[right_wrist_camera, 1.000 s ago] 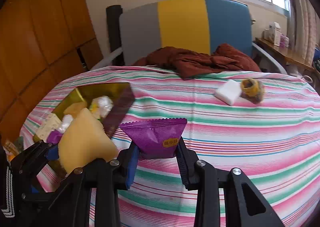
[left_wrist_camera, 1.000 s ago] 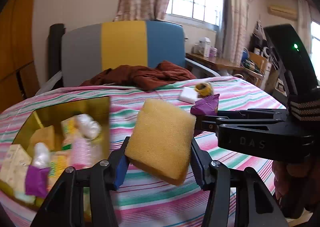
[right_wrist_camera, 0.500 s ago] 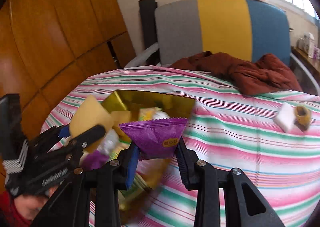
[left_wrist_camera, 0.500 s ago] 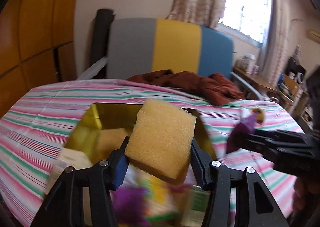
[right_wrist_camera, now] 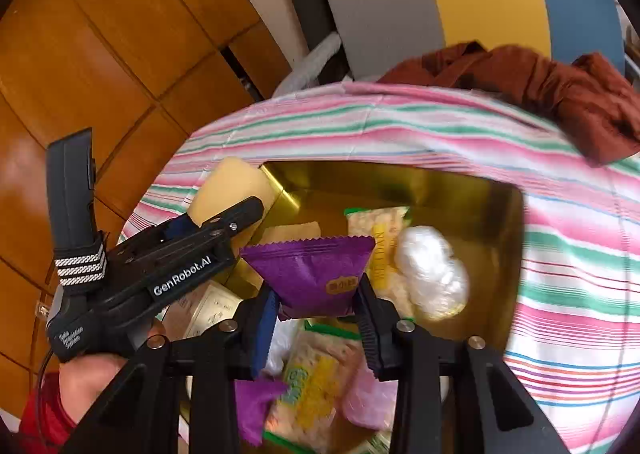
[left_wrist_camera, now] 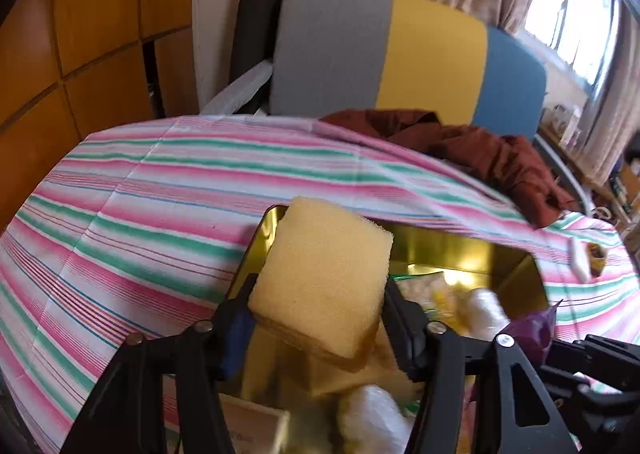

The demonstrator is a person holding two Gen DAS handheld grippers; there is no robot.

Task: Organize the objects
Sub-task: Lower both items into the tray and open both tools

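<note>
Now both tools hover over the shiny gold rectangular tin [right_wrist_camera: 500, 238], already crowded with packets. The left tool [left_wrist_camera: 316, 318], jaws just widening, cradles the yellow foam sponge [left_wrist_camera: 324, 278]. The right tool [right_wrist_camera: 316, 314], loosening too, pinches the purple foil snack packet [right_wrist_camera: 312, 274]. Two items wait at frame right.

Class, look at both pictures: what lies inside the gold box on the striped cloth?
Inside the gold box: a white wrapped bundle, green-edged snack packets, a purple sachet, a pink packet and a small carton. The held purple packet and yellow sponge cover whatever lies beneath.
</note>
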